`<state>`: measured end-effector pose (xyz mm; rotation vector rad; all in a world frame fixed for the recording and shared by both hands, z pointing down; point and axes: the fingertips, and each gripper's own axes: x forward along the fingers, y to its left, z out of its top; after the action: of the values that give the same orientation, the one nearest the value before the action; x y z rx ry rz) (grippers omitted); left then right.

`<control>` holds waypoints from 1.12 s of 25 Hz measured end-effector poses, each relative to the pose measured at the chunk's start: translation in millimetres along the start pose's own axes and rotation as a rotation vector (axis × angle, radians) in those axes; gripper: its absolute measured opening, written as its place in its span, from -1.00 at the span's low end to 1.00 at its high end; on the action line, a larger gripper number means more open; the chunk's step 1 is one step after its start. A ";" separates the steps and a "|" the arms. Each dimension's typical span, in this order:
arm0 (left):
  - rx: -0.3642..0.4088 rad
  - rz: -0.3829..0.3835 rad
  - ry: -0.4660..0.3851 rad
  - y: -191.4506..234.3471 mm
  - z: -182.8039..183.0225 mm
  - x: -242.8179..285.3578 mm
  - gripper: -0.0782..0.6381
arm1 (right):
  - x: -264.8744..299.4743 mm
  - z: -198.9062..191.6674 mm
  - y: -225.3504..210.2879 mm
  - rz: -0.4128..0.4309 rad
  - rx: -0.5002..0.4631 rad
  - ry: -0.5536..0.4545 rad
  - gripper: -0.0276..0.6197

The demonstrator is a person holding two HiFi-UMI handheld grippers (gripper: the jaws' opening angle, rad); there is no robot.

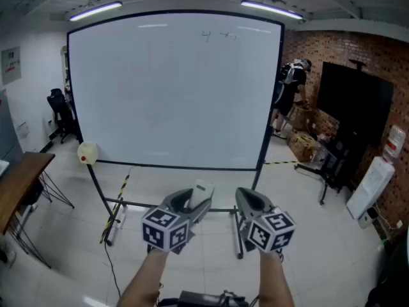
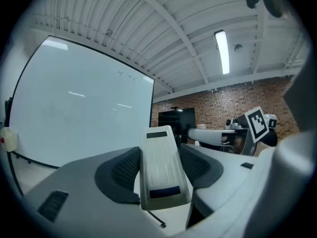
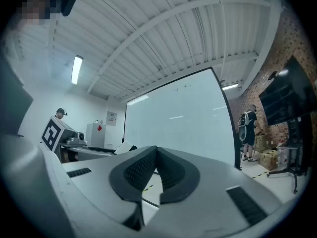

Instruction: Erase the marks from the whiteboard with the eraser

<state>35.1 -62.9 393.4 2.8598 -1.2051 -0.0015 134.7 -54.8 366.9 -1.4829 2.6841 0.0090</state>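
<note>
A large whiteboard (image 1: 172, 88) on a black stand faces me, with small faint marks (image 1: 219, 35) near its top right. My left gripper (image 1: 195, 203) is shut on a white eraser (image 1: 202, 190), which stands up between its jaws; in the left gripper view the eraser (image 2: 161, 165) fills the gap between the dark pads. My right gripper (image 1: 246, 203) is shut with nothing in it, its pads meeting in the right gripper view (image 3: 156, 175). Both grippers are held low, well short of the board. The marks (image 2: 126, 75) also show in the left gripper view.
A pale round object (image 1: 87, 153) hangs at the board's lower left corner. A wooden desk (image 1: 19, 178) stands at the left. A black screen on a stand (image 1: 351, 104) and boxes sit at the right by a brick wall. A person (image 1: 291, 88) stands behind the board's right edge.
</note>
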 end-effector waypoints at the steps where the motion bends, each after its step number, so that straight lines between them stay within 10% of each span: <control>1: 0.000 0.005 -0.001 0.5 0.8 0.1 -0.05 | 0.1 -0.2 -0.4 0.002 0.000 0.000 -0.93; 28: 0.018 -0.060 -0.023 119.1 27.3 91.3 -0.05 | 128.2 11.1 -53.2 -0.054 -0.022 -0.005 -0.93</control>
<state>13.3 -212.3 371.6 2.9183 -1.1284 -0.0250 112.5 -191.0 348.8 -1.5596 2.6472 0.0398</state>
